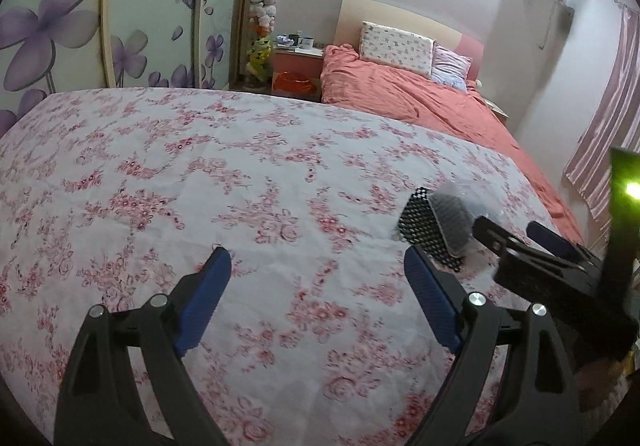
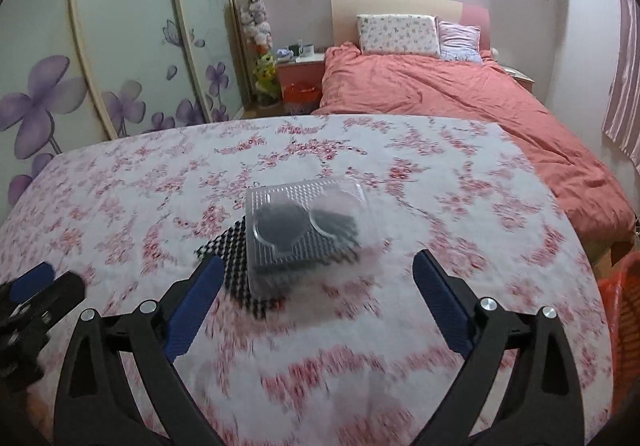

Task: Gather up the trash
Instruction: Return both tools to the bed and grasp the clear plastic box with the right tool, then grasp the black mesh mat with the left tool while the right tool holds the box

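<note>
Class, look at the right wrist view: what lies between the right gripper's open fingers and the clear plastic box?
Only bare flowered cloth separates the right gripper from the plastic box, shown in the right wrist view.

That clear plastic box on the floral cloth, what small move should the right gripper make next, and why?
Probably ease the right gripper forward and down: it's open, and the clear plastic box lies just ahead between its fingers, ungripped.

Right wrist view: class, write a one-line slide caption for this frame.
Open right gripper poised before a clear plastic clamshell package lying on a black-and-white checkered card on the floral tablecloth.
</note>
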